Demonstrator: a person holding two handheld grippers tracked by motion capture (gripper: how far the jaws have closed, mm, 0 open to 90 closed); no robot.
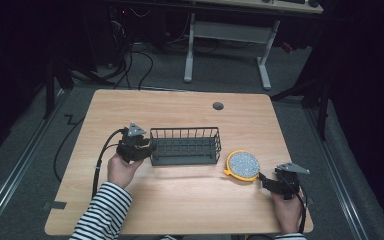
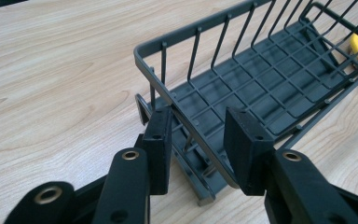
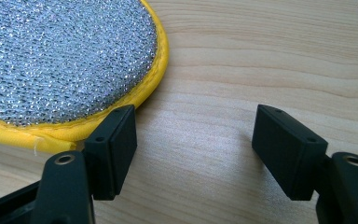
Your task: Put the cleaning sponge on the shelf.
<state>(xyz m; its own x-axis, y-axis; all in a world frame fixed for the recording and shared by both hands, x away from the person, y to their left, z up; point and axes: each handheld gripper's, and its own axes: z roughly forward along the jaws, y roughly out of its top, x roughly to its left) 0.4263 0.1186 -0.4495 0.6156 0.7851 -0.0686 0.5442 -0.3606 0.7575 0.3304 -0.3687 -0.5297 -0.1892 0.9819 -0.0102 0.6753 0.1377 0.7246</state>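
Left hand-held gripper [image 2: 198,149] astride basket [image 2: 261,79] rim, perhaps

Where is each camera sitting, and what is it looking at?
High view: above the table, looking down; both forearms, hands, left gripper, right gripper.
Left gripper view: on that gripper, jaws open around the wire basket end.
Right gripper view: open jaws beside the yellow scrub pad.
Shared: basket, pad.

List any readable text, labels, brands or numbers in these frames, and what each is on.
None readable.
Wire basket: bare dark metal, no label.
Round scrubber: silver mesh with a yellow rim, no print or tag.
Table: plain wood grain, no marking.
Left gripper and right gripper: black pads with screw holes, no lettering.
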